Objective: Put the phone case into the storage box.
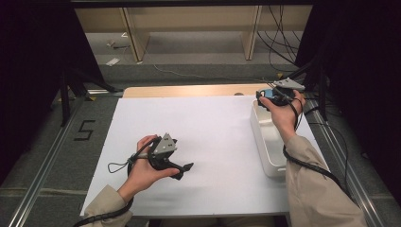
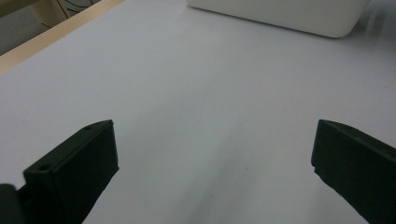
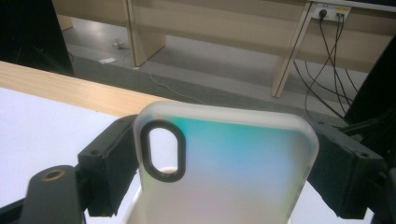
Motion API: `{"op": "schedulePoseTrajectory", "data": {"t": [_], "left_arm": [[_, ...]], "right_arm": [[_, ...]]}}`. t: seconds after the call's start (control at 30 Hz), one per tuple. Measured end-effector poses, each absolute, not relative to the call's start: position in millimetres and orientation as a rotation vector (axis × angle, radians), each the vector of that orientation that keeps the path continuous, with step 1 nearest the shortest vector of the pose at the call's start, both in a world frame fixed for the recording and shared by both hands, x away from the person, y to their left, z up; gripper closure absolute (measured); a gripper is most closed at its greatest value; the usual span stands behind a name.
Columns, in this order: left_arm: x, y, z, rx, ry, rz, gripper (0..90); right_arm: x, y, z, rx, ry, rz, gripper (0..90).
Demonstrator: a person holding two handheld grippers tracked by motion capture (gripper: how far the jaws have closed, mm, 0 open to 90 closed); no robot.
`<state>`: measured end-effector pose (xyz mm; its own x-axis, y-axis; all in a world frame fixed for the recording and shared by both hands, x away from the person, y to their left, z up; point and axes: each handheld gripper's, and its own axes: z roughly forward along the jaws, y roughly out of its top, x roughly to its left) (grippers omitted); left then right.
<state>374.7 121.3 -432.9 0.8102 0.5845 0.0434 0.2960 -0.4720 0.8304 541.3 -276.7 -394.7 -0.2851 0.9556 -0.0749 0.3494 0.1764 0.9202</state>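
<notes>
A translucent phone case (image 3: pixel 224 163), frosted white with a blue-green tint and a black-rimmed camera cutout, stands upright between the jaws of my right gripper (image 3: pixel 219 172), which is shut on its two sides. In the high view the right gripper (image 1: pixel 272 97) hangs over the far end of a white rectangular bin (image 1: pixel 265 137) at the table's right, with the case (image 1: pixel 268 93) seen as a small blue patch. My left gripper (image 1: pixel 185 170) rests low over the white table sheet (image 1: pixel 203 137) at front left. Its jaws stand wide apart with nothing between them, open (image 2: pixel 210 154).
The white bin (image 2: pixel 280 14) lies ahead of the left gripper. A wooden table edge (image 1: pixel 189 90) runs along the back. Beyond it are wooden bench legs (image 1: pixel 135 35), floor cables (image 1: pixel 279 42) and dark stands on either side.
</notes>
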Motion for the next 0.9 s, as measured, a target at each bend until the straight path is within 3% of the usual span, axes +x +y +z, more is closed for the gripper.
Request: {"op": "schedulePoseTrajectory", "data": {"t": [0.9], "left_arm": [[375,121,-433,2.092,0.647,0.403,0.0]], "right_arm": [[545,-272,-406,1.237,1.765,1.068,18.2]]}}
